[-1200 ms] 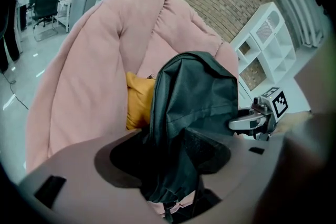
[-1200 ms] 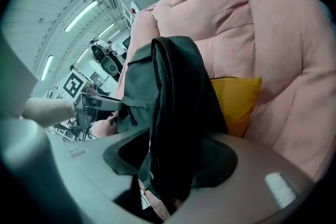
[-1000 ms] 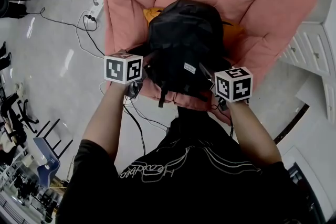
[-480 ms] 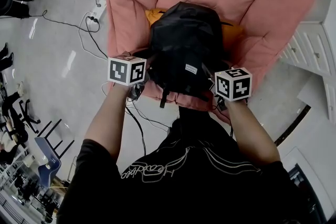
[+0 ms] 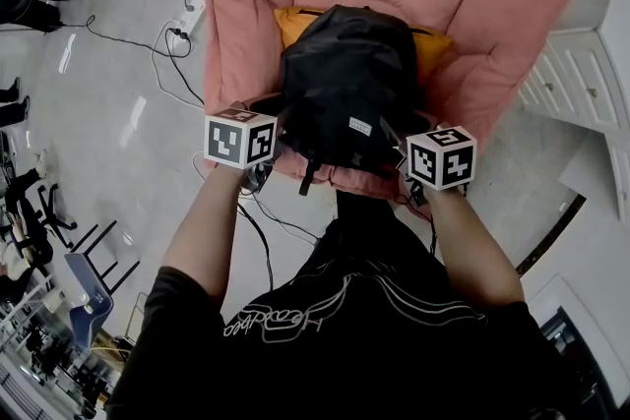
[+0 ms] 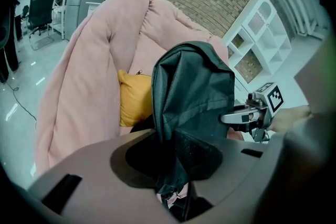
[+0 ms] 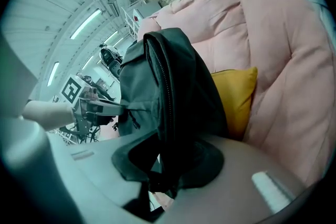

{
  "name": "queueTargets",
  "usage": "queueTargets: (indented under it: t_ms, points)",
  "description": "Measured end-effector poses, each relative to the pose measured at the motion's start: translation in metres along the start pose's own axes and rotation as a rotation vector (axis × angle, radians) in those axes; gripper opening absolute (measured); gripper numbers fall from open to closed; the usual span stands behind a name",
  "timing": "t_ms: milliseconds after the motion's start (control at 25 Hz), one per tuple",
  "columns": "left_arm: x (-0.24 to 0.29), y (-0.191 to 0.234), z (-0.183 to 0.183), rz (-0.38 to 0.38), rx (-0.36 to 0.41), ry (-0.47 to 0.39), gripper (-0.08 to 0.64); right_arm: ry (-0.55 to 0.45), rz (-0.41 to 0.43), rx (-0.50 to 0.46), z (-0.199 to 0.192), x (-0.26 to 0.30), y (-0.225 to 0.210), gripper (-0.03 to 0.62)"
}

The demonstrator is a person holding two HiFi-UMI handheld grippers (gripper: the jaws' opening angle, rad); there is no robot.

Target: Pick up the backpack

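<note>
A black backpack [image 5: 345,84] stands on the seat of a pink armchair [image 5: 492,34], leaning against a yellow cushion [image 5: 433,49]. My left gripper [image 5: 266,128] is at its lower left side and my right gripper [image 5: 404,148] at its lower right. In the left gripper view, a bunched fold of the backpack [image 6: 194,92] is pinched between the closing jaws of my left gripper [image 6: 170,165]. In the right gripper view, the backpack [image 7: 157,81] runs down into the closing jaws of my right gripper [image 7: 157,170], which squeeze its fabric. Each gripper shows in the other's view, at the pack's far side.
The armchair's padded arms rise on both sides of the pack. A white cabinet [image 5: 581,84] stands to the right of the chair. Cables and a power strip [image 5: 172,39] lie on the grey floor to the left, with chairs [image 5: 84,295] further off.
Both grippers have closed in on the backpack's lower sides. They have shifted slightly up and toward the chair, and the pack's base has shifted with them.
</note>
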State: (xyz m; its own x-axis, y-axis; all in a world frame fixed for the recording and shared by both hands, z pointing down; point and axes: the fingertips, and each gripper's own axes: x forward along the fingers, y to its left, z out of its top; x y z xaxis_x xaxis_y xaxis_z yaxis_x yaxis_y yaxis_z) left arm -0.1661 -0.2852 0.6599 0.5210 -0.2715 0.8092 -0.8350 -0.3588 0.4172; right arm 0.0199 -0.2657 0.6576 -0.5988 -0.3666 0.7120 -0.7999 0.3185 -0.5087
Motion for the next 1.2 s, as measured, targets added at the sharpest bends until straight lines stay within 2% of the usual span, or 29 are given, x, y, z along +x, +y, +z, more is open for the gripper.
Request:
queueTargets:
  t_ms: [360, 800, 960, 1200]
  points:
    - [-0.027, -0.023, -0.018, 0.048, 0.021, -0.051, 0.091, -0.059, -0.004, -0.084, -0.012, -0.029, 0.021, 0.08]
    - [-0.082, -0.062, -0.036, 0.07, 0.03, -0.134, 0.086, -0.164, 0.012, -0.166, -0.016, -0.079, 0.057, 0.069]
    - [-0.112, -0.075, -0.04, 0.073, 0.028, -0.17, 0.084, -0.203, 0.056, -0.15, -0.01, -0.103, 0.081, 0.067]
    - [-0.169, -0.088, -0.042, 0.076, 0.04, -0.229, 0.083, -0.235, 0.066, -0.226, -0.001, -0.135, 0.129, 0.061]
